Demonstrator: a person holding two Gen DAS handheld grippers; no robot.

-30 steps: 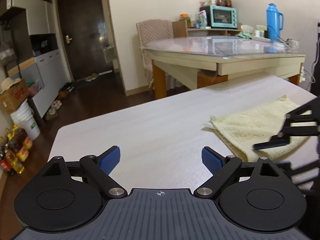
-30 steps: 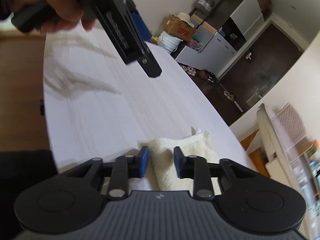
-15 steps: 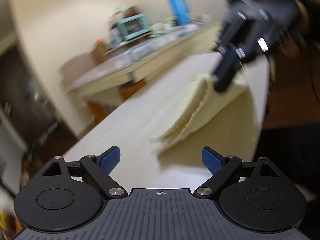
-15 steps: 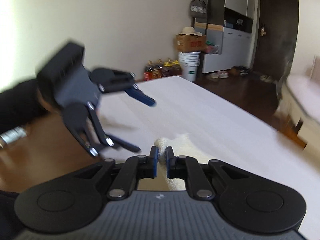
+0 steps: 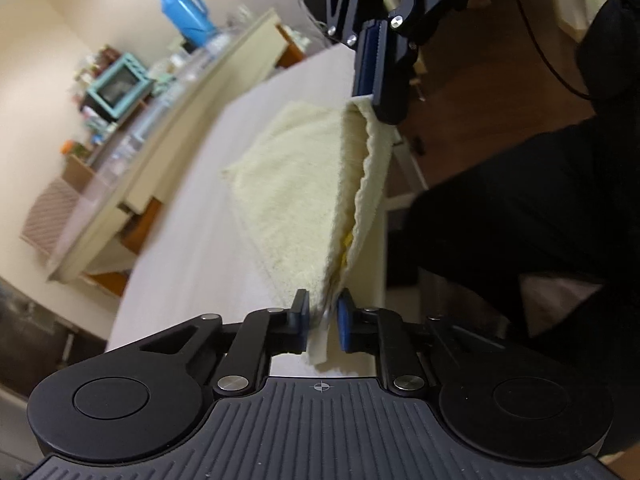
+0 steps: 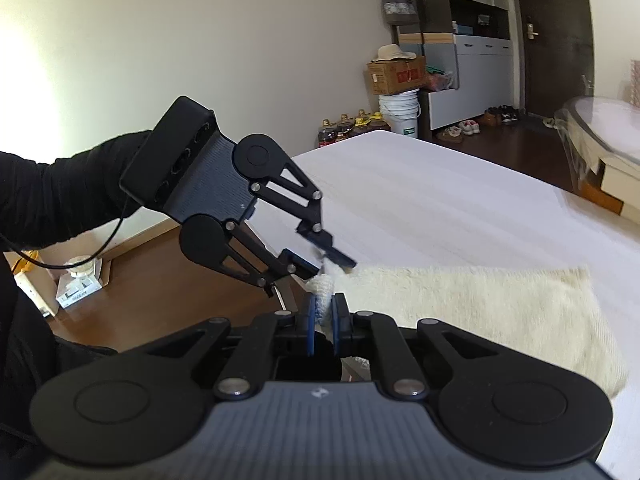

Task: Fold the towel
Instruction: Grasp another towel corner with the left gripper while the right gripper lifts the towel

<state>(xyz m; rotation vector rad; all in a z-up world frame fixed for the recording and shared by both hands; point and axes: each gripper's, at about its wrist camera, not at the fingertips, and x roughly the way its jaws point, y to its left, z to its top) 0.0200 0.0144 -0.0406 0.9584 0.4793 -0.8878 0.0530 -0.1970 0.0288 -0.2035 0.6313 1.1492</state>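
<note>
Towel [image 5: 296, 184] lies on the white surface [image 5: 192, 248], its near edge lifted at two corners; the fold itself is not yet made. Left hand-held gripper [image 5: 322, 312] is closing on one corner, cloth between its pads. Right hand-held gripper [image 6: 323, 320], jaws easing slightly apart, pinches the other. Neighbouring table with blue flask [image 5: 188, 12] stands well apart; nothing blocks the fold.

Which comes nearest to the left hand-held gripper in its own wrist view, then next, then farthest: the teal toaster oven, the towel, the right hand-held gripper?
1. Towel: its corner sits between the closing left hand-held gripper pads.
2. Right hand-held gripper: ahead, top centre, holding the towel's far corner.
3. Teal toaster oven: upper left, on the far table.
</note>
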